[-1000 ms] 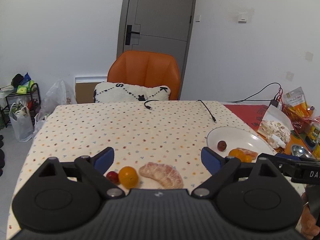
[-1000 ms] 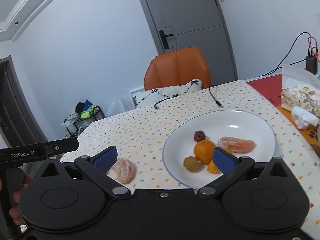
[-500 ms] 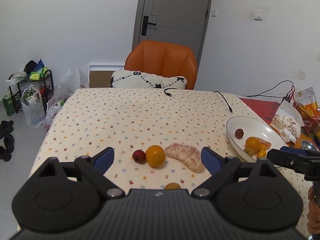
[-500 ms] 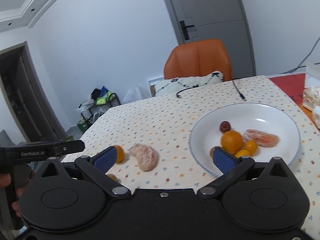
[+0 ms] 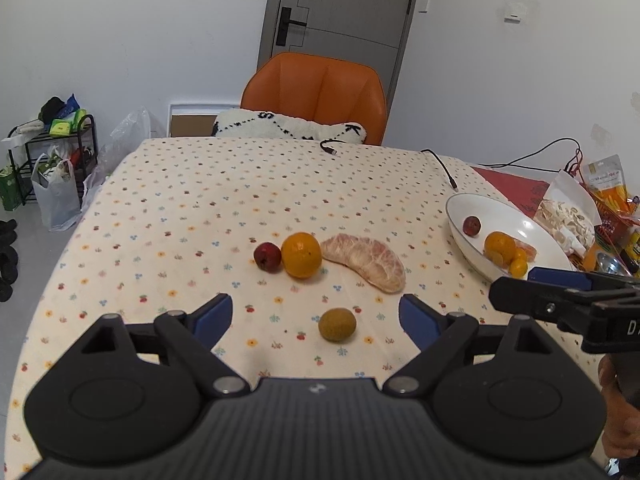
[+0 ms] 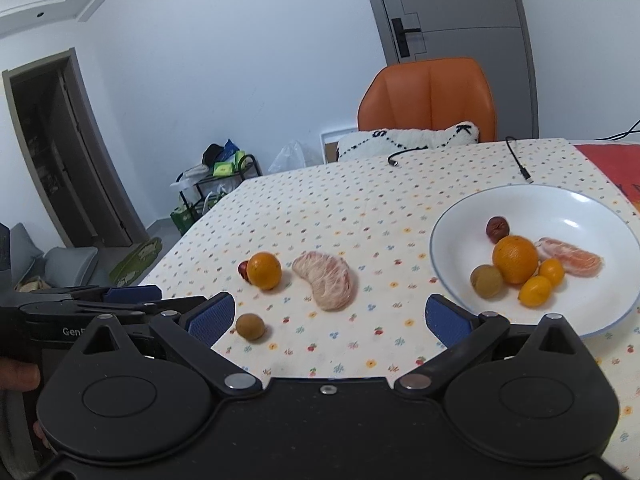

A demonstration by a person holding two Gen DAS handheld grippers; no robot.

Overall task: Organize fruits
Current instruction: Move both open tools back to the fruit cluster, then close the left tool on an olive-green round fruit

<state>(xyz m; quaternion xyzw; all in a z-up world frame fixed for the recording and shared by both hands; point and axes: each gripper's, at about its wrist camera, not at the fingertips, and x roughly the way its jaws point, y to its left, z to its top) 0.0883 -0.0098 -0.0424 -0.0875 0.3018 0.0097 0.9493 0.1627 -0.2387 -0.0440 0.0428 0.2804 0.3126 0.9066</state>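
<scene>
Left gripper point(image 5: 316, 318): jaws standing wide and closing slightly, gripping nothing; the green-brown fruit point(image 5: 337, 324) is lying on the cloth between the blue pads point(image 5: 214, 316), touching neither. Its body is cutting off the near table edge.

Right gripper point(image 6: 328, 316): jaws standing wide, holding nothing, only cloth between the pads. In the left view it is entering at 3 o'clock, cut off by the frame, with part of a hand point(image 5: 618, 412) showing beneath.

Green-brown fruit: nearest loose piece; in the right view sitting at 9 o'clock of the gap, just beside the left pad.

Pomelo segment point(image 5: 366, 262): peeled, curved, lying beyond the fruit at 12 to 1 o'clock.

Orange point(image 5: 301, 255): lying touching or nearly touching the segment's left end.

Red fruit point(image 5: 267, 256): sitting against the orange's left side; in the right view mostly hidden behind it.

Plate point(image 6: 532, 204): white, sitting at 2 o'clock in the left view, its near rim hidden by the right gripper. Holding a dark red fruit point(image 6: 497, 228), a large orange point(image 6: 515, 259), a green-brown one point(image 6: 486, 281), two small orange fruits point(image 6: 536, 291) and a peeled segment point(image 6: 572, 262) partly behind them.

Table point(image 5: 208, 200): dotted cloth; two cable ends point(image 5: 452, 178) lying at the far edge.

Snack bags point(image 5: 568, 216): at 3 o'clock past the plate, contents hard to make out.

Chair point(image 5: 316, 100): orange, standing beyond the table at 12 o'clock, with a cushion point(image 5: 288, 128) on it.
</scene>
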